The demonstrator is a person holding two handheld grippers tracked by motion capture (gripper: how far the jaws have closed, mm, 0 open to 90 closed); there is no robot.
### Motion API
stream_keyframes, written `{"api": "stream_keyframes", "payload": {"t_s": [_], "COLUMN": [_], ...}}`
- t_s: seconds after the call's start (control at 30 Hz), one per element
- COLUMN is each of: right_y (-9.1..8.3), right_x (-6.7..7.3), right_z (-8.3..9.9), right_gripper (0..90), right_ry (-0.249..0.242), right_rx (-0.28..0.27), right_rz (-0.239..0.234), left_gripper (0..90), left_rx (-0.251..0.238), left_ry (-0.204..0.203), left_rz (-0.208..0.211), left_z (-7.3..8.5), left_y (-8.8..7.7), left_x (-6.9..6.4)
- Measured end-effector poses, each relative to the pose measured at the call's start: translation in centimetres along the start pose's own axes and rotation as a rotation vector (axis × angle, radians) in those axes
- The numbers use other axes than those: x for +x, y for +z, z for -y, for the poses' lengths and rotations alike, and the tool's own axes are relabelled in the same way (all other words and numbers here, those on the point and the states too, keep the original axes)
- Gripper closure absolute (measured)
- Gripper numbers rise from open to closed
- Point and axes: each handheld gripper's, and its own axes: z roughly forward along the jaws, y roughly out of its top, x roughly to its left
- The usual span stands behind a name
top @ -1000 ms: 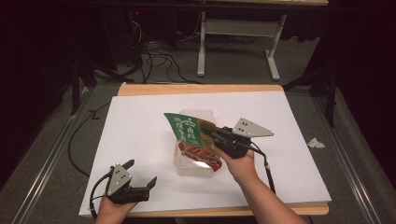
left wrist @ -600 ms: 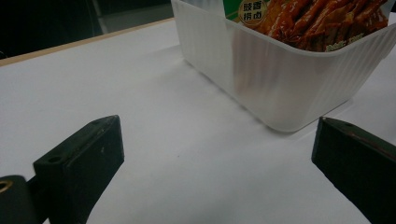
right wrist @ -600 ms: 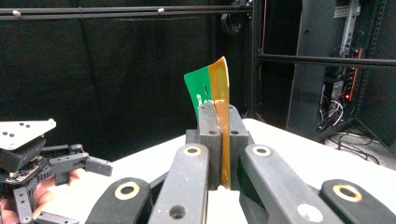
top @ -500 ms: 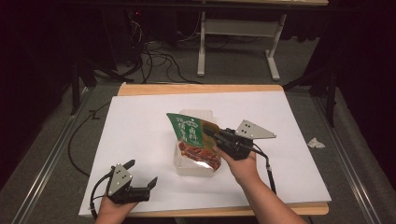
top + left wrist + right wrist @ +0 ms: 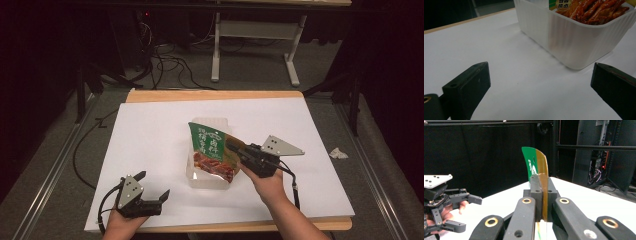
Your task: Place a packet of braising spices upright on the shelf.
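A: Nearest first. What is the left gripper (image 5: 152,200) doing?

B: It rests at the near edge of the table (image 5: 150,125), jaws spread wide with nothing between them. Through its own view the tub (image 5: 574,42) sits just beyond the jaws, apart from them.

A: And the right gripper (image 5: 235,149)?

B: Its jaws are pinched tight on one edge of the pouch (image 5: 212,150). In the right gripper view the foil edge stands up thin between the two pads, curling a little above them.

A: Where is the pouch?

B: Held at a slant over the tub, its lower end down inside; the left gripper view shows the printed food picture behind the clear wall. Whether it touches the bottom I cannot tell.

A: How will it handle?

B: I'd judge it light and limp: thin glossy film that bends where it is unsupported and could slide in a loose pinch. The flat sealed edge is the best hold, as now, rather than the soft belly. The tub looks like thin, ribbed plastic, light enough to skid on the white sheet, so a nudge from the pouch might shift it.

A: Beyond that?

B: Only dark floor, cables and a table frame.
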Motion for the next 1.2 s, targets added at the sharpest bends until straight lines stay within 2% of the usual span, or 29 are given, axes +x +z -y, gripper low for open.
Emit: {"api": "stream_keyframes", "payload": {"t_s": [0.3,0.6,0.63,0.67,0.73,0.77,0.87,0.9,0.93,0.97,1.0,1.1,1.17,1.2], "right_y": [-0.2,-0.3,-0.3,-0.3,-0.3,-0.2,-0.2,-0.3,-0.3,-0.8,-1.1,-2.4,-3.4,-3.4], "right_x": [0.0,-0.1,-0.1,-0.1,-0.1,-0.1,-0.2,-0.3,-0.3,-0.3,-0.3,-0.4,-0.6,-0.6], "right_z": [0.1,-0.1,-0.1,-0.1,-0.1,-0.1,-0.2,-0.2,-0.2,-0.1,0.0,0.4,0.8,0.8], "right_gripper": [89.6,81.8,79.6,72.8,69.3,60.7,44.3,39.7,39.7,28.1,24.4,22.2,22.0,22.0], "right_ry": [-0.015,-0.001,0.0,-0.003,-0.003,-0.01,-0.015,-0.013,-0.013,-0.017,-0.031,-0.061,-0.049,-0.049], "right_rx": [0.0,0.005,0.006,0.016,0.023,0.031,0.058,0.071,0.071,0.087,0.089,0.108,0.114,0.114], "right_rz": [0.009,-0.005,-0.01,-0.012,-0.013,-0.012,-0.028,-0.03,-0.03,-0.015,0.007,0.023,0.031,0.031], "left_gripper": [3.4,4.0,4.0,4.1,4.1,4.2,4.2,4.2,4.2,4.2,4.3,4.3,4.4,4.4], "left_rx": [-0.003,-0.005,-0.006,-0.005,-0.003,-0.003,-0.005,-0.005,-0.005,-0.006,-0.006,-0.006,-0.005,-0.004], "left_ry": [-0.002,-0.004,-0.004,-0.003,-0.002,-0.003,-0.005,-0.005,-0.005,-0.008,-0.008,-0.01,-0.01,-0.009], "left_rz": [-0.004,-0.001,0.0,0.0,-0.001,-0.001,0.0,0.0,0.0,-0.001,-0.001,-0.001,0.0,0.001], "left_z": [0.0,0.0,0.0,0.0,0.0,0.0,0.0,0.0,0.0,0.0,0.0,0.1,0.1,0.1], "left_y": [-0.2,-0.2,-0.2,-0.2,-0.2,-0.2,-0.2,-0.2,-0.3,-0.3,-0.3,-0.3,-0.3,-0.3], "left_x": [0.0,0.1,0.1,0.1,0.1,0.1,0.1,0.1,0.1,0.1,0.1,0.2,0.2,0.2]}}
